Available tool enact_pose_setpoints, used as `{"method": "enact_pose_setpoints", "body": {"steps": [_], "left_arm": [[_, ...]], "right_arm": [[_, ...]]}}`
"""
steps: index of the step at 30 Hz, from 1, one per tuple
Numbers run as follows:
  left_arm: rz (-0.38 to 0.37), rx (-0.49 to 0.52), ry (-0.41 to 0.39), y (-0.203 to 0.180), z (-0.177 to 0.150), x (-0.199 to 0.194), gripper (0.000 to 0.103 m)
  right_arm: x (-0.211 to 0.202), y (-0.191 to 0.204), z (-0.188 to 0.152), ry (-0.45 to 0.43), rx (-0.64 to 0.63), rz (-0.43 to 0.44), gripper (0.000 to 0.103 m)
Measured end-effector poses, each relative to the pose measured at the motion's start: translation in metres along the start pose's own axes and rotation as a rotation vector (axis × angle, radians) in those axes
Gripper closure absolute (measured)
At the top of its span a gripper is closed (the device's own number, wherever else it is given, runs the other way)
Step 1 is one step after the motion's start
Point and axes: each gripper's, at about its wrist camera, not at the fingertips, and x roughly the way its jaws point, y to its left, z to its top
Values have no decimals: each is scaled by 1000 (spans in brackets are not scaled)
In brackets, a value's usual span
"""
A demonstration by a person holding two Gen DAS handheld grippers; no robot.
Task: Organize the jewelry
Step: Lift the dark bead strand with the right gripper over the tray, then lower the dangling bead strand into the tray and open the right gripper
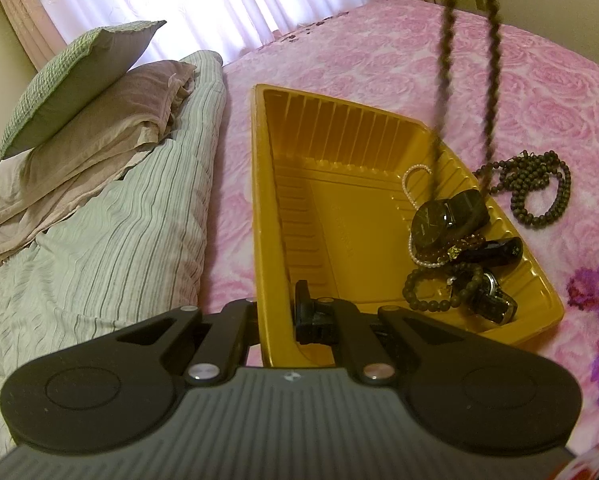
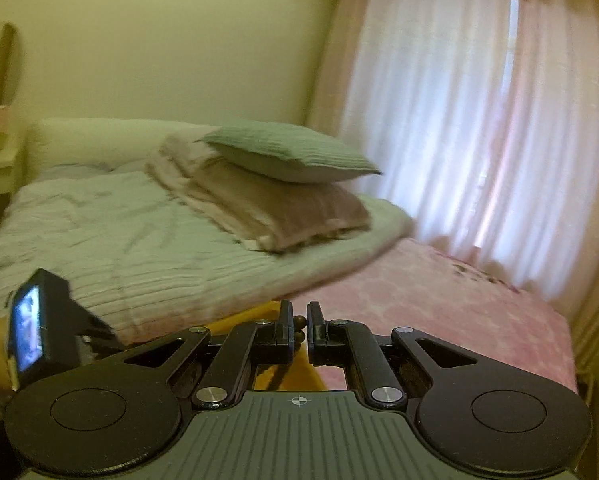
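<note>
Left gripper (image 1: 277, 312) pinches tray (image 1: 379, 128) wall, one finger each side, likely steadying it; right gripper (image 2: 298, 330), nearly closed on bead strand (image 1: 445, 60), holds it high so it hangs over the tray's jewelry pile (image 1: 455, 248); another necklace (image 1: 535, 188) lies on bedspread (image 1: 379, 52) beside tray.

Yellow tray (image 1: 283, 200) on the pink bedspread holds watches (image 1: 445, 216) and bracelets; dark bead necklace (image 1: 539, 188) lies beside it.

On the bed cover (image 1: 379, 60) the tray (image 1: 267, 208) lies just right of the folded quilt (image 1: 119, 240), which carries two stacked pillows (image 1: 79, 92), while watches (image 1: 447, 216) and bracelets (image 1: 439, 284) lie in the tray's right end and a bead necklace (image 1: 539, 188) lies outside, beside its right wall.
</note>
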Motion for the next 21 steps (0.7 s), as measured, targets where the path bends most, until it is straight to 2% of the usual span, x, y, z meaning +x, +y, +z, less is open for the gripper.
{"method": "enact_pose_setpoints", "body": {"steps": [7,14,21], "left_arm": [[-3,-4,-1,1,-1,0,99],[-4,-5,-1,0,-1,1,99],[-3,-5,0,0,-2,1,99]], "right_arm": [[41,30,-4,52,-70,81,97],[70,25,-10,90,-45,77,97],[79,18,-12,117,-40,63,97]]}}
